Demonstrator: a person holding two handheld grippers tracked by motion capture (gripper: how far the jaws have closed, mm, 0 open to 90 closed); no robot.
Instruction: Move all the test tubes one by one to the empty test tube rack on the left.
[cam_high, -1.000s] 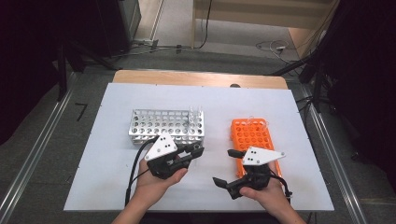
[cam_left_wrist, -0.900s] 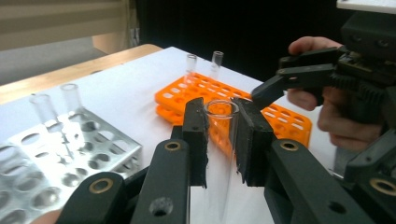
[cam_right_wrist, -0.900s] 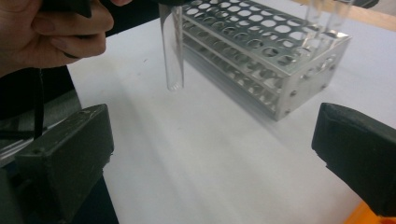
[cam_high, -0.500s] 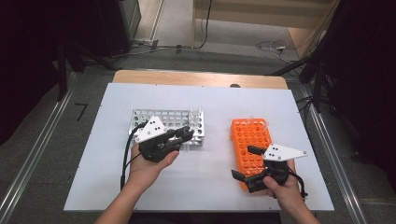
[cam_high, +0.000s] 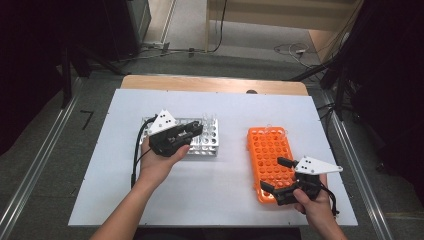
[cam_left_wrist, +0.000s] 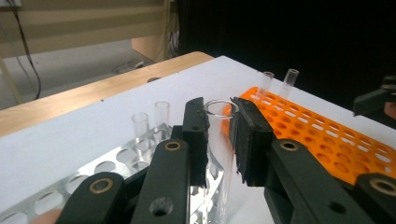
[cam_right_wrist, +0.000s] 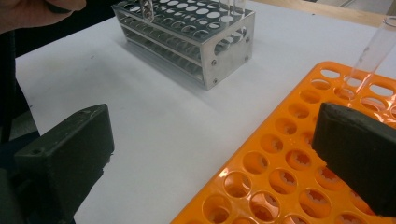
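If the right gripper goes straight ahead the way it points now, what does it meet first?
Probably the bare white table, then the metal rack beyond it. The right gripper has its jaws wide open, one over the orange rack, one over the table. Depth is hard to judge here.

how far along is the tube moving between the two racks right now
Early stage. Done: two tubes already stand in the orange rack. In hand: the left gripper clamps a tube above the metal rack. Left: two tubes remain there; the right gripper is open.
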